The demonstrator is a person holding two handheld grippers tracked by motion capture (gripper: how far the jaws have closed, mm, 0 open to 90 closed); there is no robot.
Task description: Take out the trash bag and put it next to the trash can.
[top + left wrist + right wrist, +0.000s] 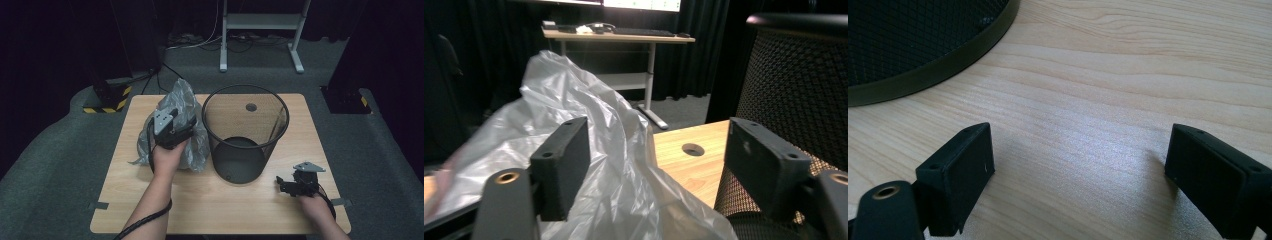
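A: Start nearest the person. What is the right tool doing?

B: It rests low on the worktop by the near right corner, the right hand behind it. It points left, toward the foot of the mesh bin. In the right gripper view its jaws stand wide apart with bare wood between them.

A: And the left one?

B: The left hand comes in with the forearm running up from the near edge, wrist straight. The left tool points away from the person, about level, just left of the bin. Its jaws are wide; the plastic bag bulges up between them, lying against the left pad, clear of the right one.

A: So where is the bag and how does it lie?

B: On the left half of the worktop, just beside the bin. It is crumpled, grey and translucent, its long axis running from near to far, with a peak rising at the far end, toward the worktop's back edge.

A: The bin?

B: Upright, mouth up, mid-worktop.
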